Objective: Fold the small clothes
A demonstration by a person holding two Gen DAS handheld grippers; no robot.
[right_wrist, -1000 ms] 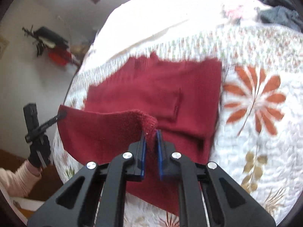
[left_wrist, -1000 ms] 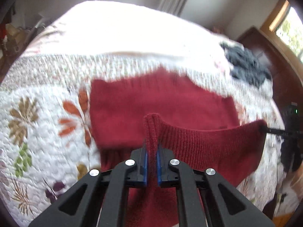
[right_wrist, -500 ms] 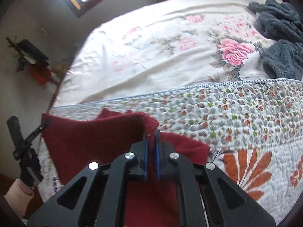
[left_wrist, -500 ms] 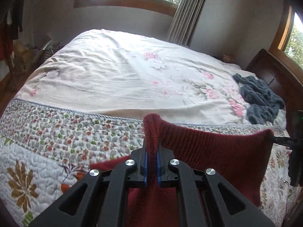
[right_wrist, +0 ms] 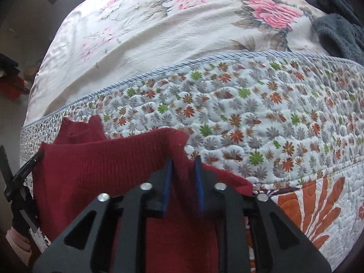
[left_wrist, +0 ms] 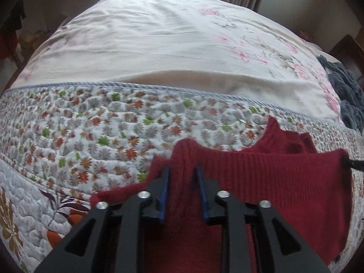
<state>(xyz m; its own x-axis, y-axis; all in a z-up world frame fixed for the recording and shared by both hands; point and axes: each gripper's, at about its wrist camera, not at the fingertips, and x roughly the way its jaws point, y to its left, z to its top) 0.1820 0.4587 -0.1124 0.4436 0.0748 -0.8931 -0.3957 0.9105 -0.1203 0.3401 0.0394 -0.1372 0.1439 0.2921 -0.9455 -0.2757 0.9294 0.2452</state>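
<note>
The bed (left_wrist: 159, 45) fills the room, its flowered quilt (left_wrist: 91, 132) carrying the red sweater (left_wrist: 284, 177) at the near edge. Half a second ago both claws pinched its hem; now the left claw (left_wrist: 182, 182) and right claw (right_wrist: 183, 177) stand apart, the folded-over hem probably released.

No readable text, label, brand, number or sign appears in either wrist view; the quilt (left_wrist: 95, 122) and the bedsheet (left_wrist: 159, 41) carry only flower patterns, and the red sweater (left_wrist: 284, 177) shows plain knit.
</note>
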